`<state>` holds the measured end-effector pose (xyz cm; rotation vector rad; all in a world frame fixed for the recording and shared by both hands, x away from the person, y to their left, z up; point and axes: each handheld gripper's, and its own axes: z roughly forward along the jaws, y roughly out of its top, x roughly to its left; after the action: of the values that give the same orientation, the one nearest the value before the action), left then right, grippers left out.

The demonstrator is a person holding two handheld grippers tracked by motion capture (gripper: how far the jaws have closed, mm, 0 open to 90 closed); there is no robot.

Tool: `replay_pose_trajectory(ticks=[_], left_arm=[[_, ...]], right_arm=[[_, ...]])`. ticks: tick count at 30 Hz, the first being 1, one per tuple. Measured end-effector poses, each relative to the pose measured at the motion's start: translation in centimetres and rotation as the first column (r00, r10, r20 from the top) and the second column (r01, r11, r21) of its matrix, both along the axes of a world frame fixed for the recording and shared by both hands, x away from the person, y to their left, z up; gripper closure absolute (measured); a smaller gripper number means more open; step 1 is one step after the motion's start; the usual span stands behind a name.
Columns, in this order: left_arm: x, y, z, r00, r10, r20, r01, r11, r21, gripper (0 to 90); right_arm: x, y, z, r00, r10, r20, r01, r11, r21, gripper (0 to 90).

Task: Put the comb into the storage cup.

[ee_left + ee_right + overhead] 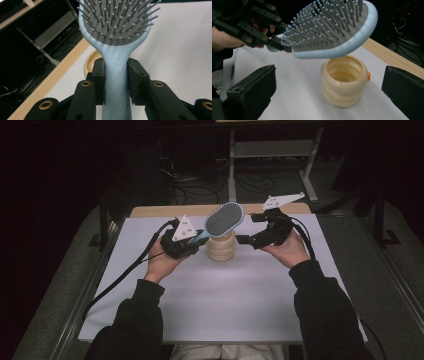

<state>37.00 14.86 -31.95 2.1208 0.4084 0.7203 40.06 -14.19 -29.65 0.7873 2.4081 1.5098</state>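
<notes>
Hairbrush [223, 220] and ribbed cup [221, 247] are what we work with here, on a white sheet [215, 295] spread over the wooden table [150, 211], which gives us a plain surface to work above. Going from largest down: the sheet is the biggest thing, then our two sleeved forearms coming in from the near edge, then the tools.

Our left gripper [192, 241] clamps the pale blue brush by its handle, just below the head, both jaw pads pressing on either side of the neck in the left gripper view [116, 75]. Holding it that low keeps the head free and lets us steer it. The brush is in the air, bristles up, its head [332, 30] hanging right above the cup's open mouth, not touching it.

Our right gripper [252, 240] sits just beside the cup with its jaws spread wide and nothing between them; we judge it is there to steady the cup.

The cream cup [343, 80] stands upright near the table's far edge, with a small orange nub [368, 75] at its side.
</notes>
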Motion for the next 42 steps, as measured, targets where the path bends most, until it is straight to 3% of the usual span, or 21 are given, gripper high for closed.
replay_pose_trajectory(ticks=[5, 10, 13, 17, 19, 21, 22, 24, 26, 29, 31, 33, 37, 42], left_arm=[[-0.5, -0.8, -1.0, 0.998, 0.012, 0.062, -0.014, 0.999, 0.042, 70.1], [-0.9, -1.5, -1.6, 0.9964, -0.001, 0.084, -0.002, 0.9994, 0.033, 70.1], [-1.0, -1.6, -1.7, 0.995, 0.001, 0.1, -0.004, 0.9997, 0.025, 70.1], [-1.3, -1.6, -1.8, 0.9909, 0.001, 0.135, -0.009, 0.9984, 0.055, 70.1], [-1.5, -1.6, -1.7, 0.9893, 0.003, 0.146, -0.011, 0.9986, 0.053, 70.1], [-1.7, -1.6, -1.6, 0.9873, 0.011, 0.158, -0.017, 0.9991, 0.038, 70.1], [-1.7, -1.6, -1.5, 0.9882, 0.013, 0.153, -0.018, 0.9994, 0.031, 70.1], [-1.6, -1.6, -1.6, 0.9874, 0.022, 0.157, -0.028, 0.9989, 0.039, 70.1], [-1.5, -1.5, -1.6, 0.9888, 0.026, 0.147, -0.031, 0.9991, 0.028, 70.1], [-1.5, -1.4, -1.5, 0.99, 0.024, 0.139, -0.025, 0.9997, 0.003, 70.0], [-1.6, -1.4, -1.2, 0.9877, 0.026, 0.154, -0.021, 0.9993, -0.031, 69.4], [-1.5, -0.9, -0.5, 0.9906, 0.012, 0.137, -0.002, 0.9972, -0.075, 67.7], [-1.6, 0.5, 1.6, 0.9959, -0.03, 0.086, 0.046, 0.9806, -0.191, 57.1], [-1.5, 2.5, 3.5, 0.9981, -0.031, 0.053, 0.043, 0.9691, -0.243, 42.5]], right_arm=[[0.7, 0.4, 0.0, 0.9997, -0.017, -0.019, 0.018, 0.999, 0.039, 0.0], [1.6, 0.6, -0.4, 0.9961, -0.006, -0.089, 0.02, 0.988, 0.154, 0.0], [2.4, 0.5, -0.8, 0.9861, 0.022, -0.165, 0.018, 0.971, 0.24, 1.6], [2.9, 0.1, -1.0, 0.9748, 0.075, -0.21, 0.003, 0.937, 0.35, 16.7], [3.0, 0.2, -1.0, 0.9668, 0.078, -0.243, 0.018, 0.929, 0.37, 24.8], [3.2, 0.6, -1.1, 0.9476, 0.12, -0.296, -0.007, 0.934, 0.358, 32.3], [3.1, 0.9, -1.1, 0.9406, 0.126, -0.315, -0.015, 0.943, 0.333, 36.3], [2.9, 1.5, -0.9, 0.9352, 0.113, -0.336, -0.012, 0.957, 0.29, 39.3], [2.8, 1.5, -0.5, 0.9283, 0.133, -0.347, -0.018, 0.948, 0.317, 47.0], [2.4, 1.9, 0.6, 0.939, 0.123, -0.321, -0.028, 0.958, 0.285, 50.3], [2.2, 2.0, 1.3, 0.9457, 0.111, -0.305, -0.025, 0.962, 0.272, 51.3], [2.0, 2.0, 2.2, 0.9525, 0.099, -0.288, -0.02, 0.964, 0.265, 51.8], [1.6, 2.3, 4.1, 0.9651, 0.08, -0.249, -0.028, 0.978, 0.206, 51.7], [1.2, 2.6, 6.4, 0.9772, 0.063, -0.203, -0.026, 0.984, 0.178, 51.7]])
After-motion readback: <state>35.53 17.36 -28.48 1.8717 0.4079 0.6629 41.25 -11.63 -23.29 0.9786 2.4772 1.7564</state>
